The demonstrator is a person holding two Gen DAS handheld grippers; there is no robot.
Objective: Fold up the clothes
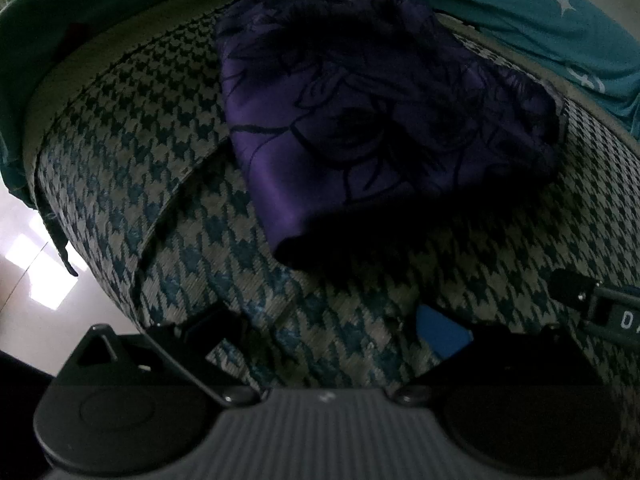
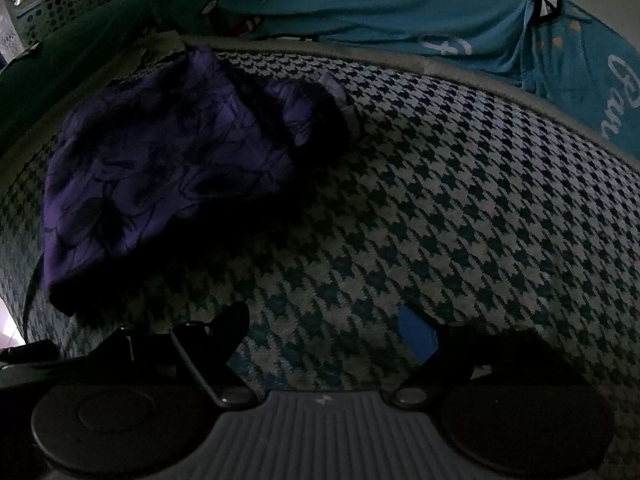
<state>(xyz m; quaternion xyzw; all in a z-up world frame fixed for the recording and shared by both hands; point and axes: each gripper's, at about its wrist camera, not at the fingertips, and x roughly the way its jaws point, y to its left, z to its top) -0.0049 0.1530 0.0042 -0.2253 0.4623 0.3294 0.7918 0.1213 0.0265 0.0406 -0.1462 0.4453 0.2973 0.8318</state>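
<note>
On the houndstooth cushion (image 1: 120,152), a purple printed garment (image 1: 360,120) lies as a compact, uneven bundle toward the far edge, just beside a teal star-print cloth (image 1: 540,20) that runs along the back. Both grippers hover short of it, pointing steeply down. The left gripper (image 1: 332,328) and the right gripper (image 2: 324,332) each stand with jaws wide and nothing between them. Judged risks: the fabric looks thin and slippery, so a pinch on one layer may drag the whole bundle or undo its folds. A grasp at the far side could catch the teal cloth as well. Low light hides the garment's near edge in shadow, making a hem easy to miss. The bundle's right end sits bunched and may crease if pressed flat.
</note>
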